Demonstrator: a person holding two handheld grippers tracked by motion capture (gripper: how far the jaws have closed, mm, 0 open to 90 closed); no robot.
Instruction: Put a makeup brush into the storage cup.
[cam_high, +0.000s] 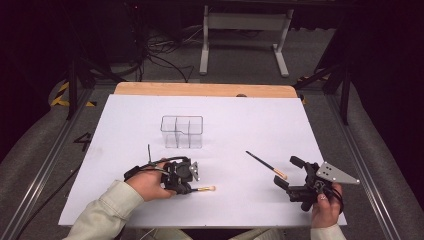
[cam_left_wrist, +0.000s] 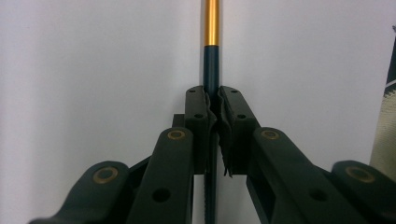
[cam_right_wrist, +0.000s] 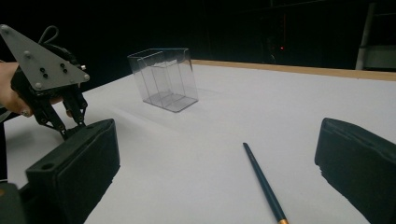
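Observation:
My left gripper (cam_high: 188, 188) lies low on the white sheet at the near left, shut on a paintbrush (cam_high: 204, 189). In the left gripper view its pads (cam_left_wrist: 205, 105) pinch the dark blue handle (cam_left_wrist: 210, 65), and the gold ferrule (cam_left_wrist: 211, 23) points away beyond them. A second paintbrush (cam_high: 260, 161) lies loose on the sheet, tilted, just ahead of my right gripper (cam_high: 289, 172). That gripper stands open at the near right with nothing between its jaws; the brush handle (cam_right_wrist: 262, 182) lies on the sheet between them. A clear compartmented box (cam_high: 182, 131) stands upright mid-table.
The white sheet (cam_high: 240, 120) covers a wooden table whose far edge (cam_high: 205, 90) shows. In the right gripper view the clear box (cam_right_wrist: 163, 79) stands beyond the other hand's gripper (cam_right_wrist: 44, 70). Cables and a metal stand (cam_high: 245, 30) are on the floor behind.

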